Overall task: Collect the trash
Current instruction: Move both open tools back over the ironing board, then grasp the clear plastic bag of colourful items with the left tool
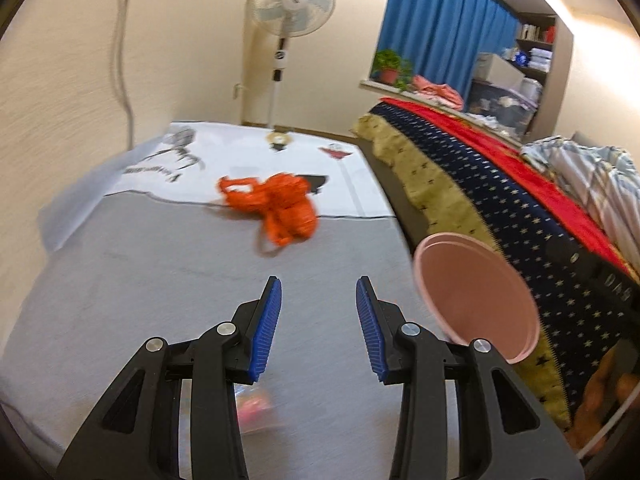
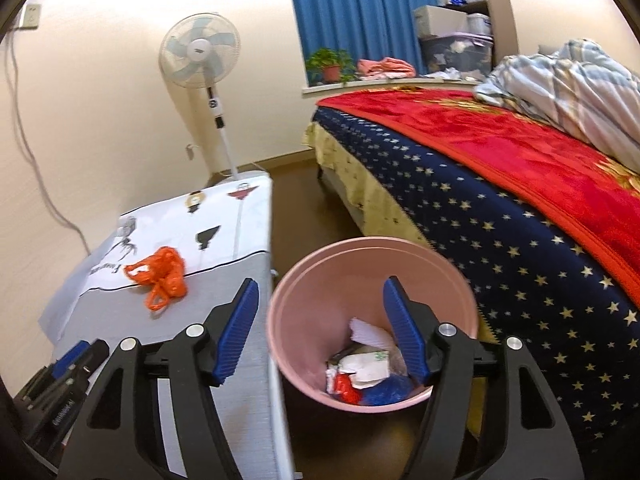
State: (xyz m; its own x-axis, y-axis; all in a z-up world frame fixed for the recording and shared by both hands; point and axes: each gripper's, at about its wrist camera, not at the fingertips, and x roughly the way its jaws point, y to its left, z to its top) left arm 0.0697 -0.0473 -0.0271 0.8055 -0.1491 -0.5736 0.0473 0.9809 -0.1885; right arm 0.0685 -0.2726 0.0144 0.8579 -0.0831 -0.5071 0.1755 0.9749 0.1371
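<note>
A crumpled orange plastic bag [image 1: 276, 208] lies on the cloth-covered table [image 1: 160, 280], well ahead of my left gripper [image 1: 318, 280]. That gripper is open, with nothing between its blue pads. A blurred pink and clear wrapper [image 1: 256, 408] lies on the table beneath its fingers. The pink bin [image 2: 304, 304] stands on the floor between table and bed and holds paper and wrappers [image 2: 368, 364]. My right gripper [image 2: 320, 281] hangs open over the bin's mouth, holding nothing. The orange bag [image 2: 160, 276] shows to its left, and the bin's rim [image 1: 476, 300] to the right of my left gripper.
A bed with a star-patterned blanket [image 2: 500, 248] runs close along the bin's right side. A standing fan [image 2: 200, 56] is at the far wall behind the table. A black and blue tool [image 2: 68, 368] sits at the table's near left. Brown floor [image 2: 304, 184] separates table and bed.
</note>
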